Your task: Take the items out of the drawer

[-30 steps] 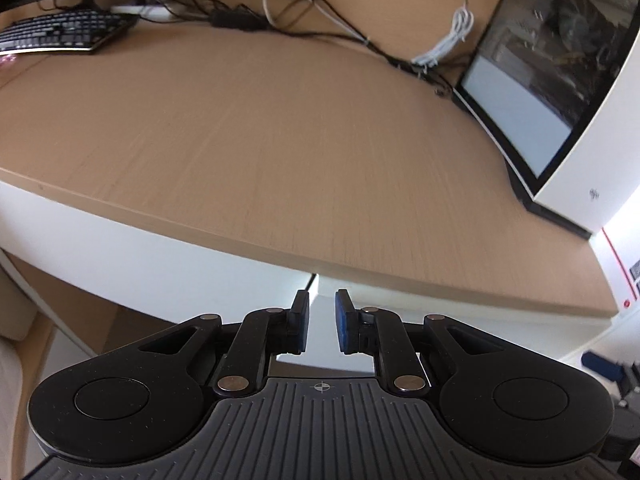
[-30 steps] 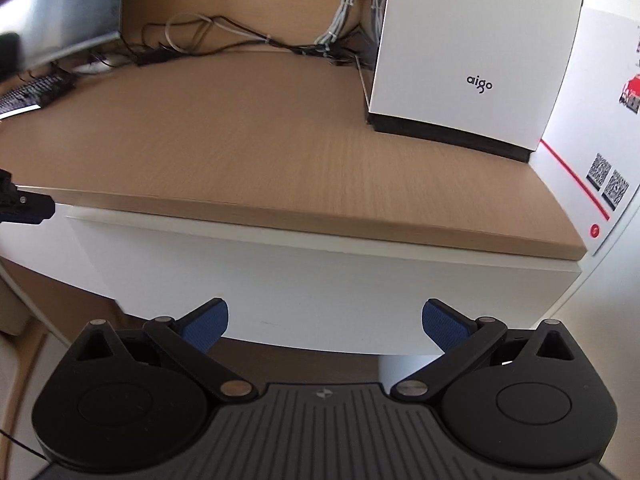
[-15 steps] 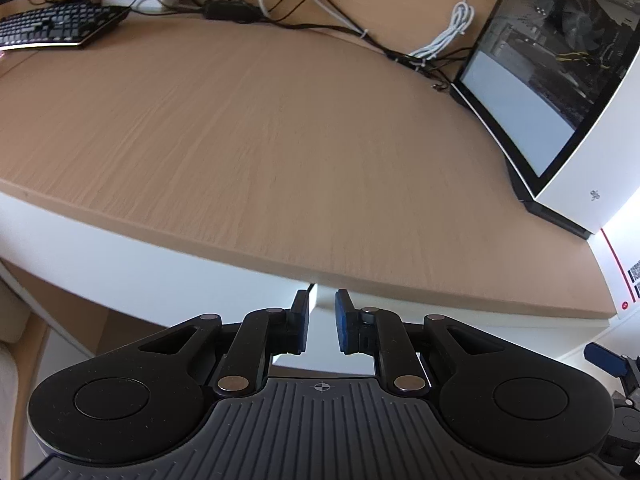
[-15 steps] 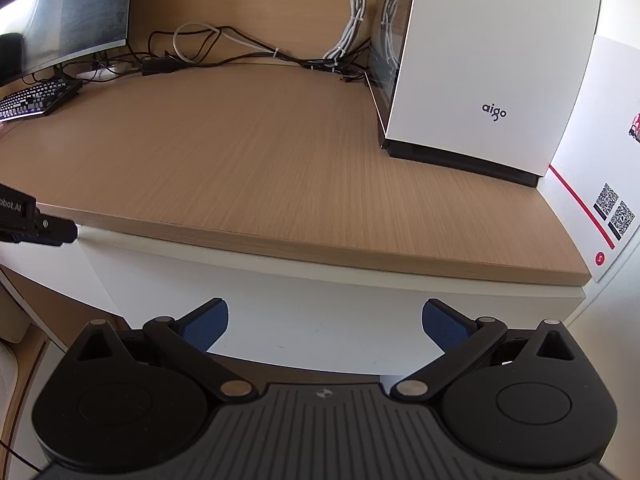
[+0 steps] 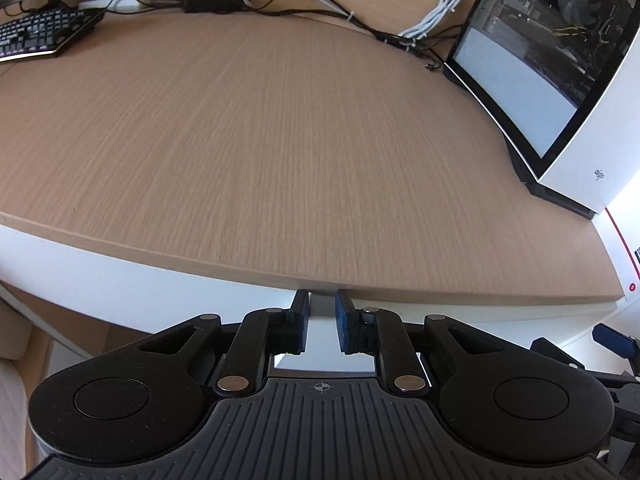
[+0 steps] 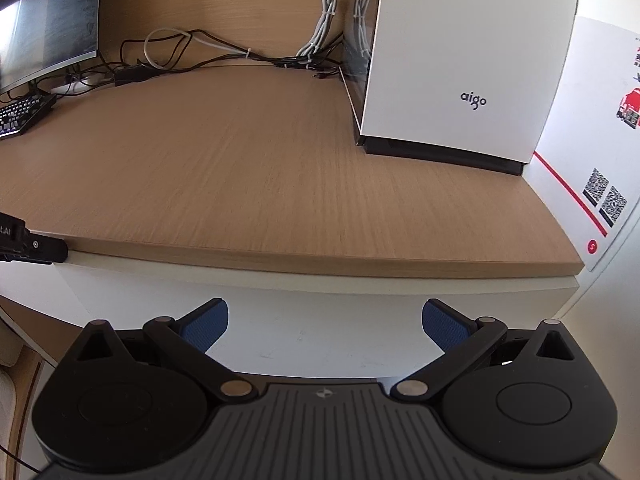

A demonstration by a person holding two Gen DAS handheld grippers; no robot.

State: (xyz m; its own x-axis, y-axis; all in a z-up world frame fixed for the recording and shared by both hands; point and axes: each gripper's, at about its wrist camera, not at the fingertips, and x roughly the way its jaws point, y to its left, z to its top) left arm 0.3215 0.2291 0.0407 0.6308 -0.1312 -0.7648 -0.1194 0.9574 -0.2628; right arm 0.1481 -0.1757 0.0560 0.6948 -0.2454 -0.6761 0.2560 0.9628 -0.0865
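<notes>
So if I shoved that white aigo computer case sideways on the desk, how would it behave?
The white computer case is probably heavy, since components show through its glass side in the left wrist view. Being tall, it may tip if pushed near the top. The cables behind it would likely drag along the desk.

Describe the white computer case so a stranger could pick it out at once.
Start at the wooden desk and go to its right end. The computer case stands there upright beside the bundled cables. It alone is a tall white box with "aigo" printed low on its front.
</notes>
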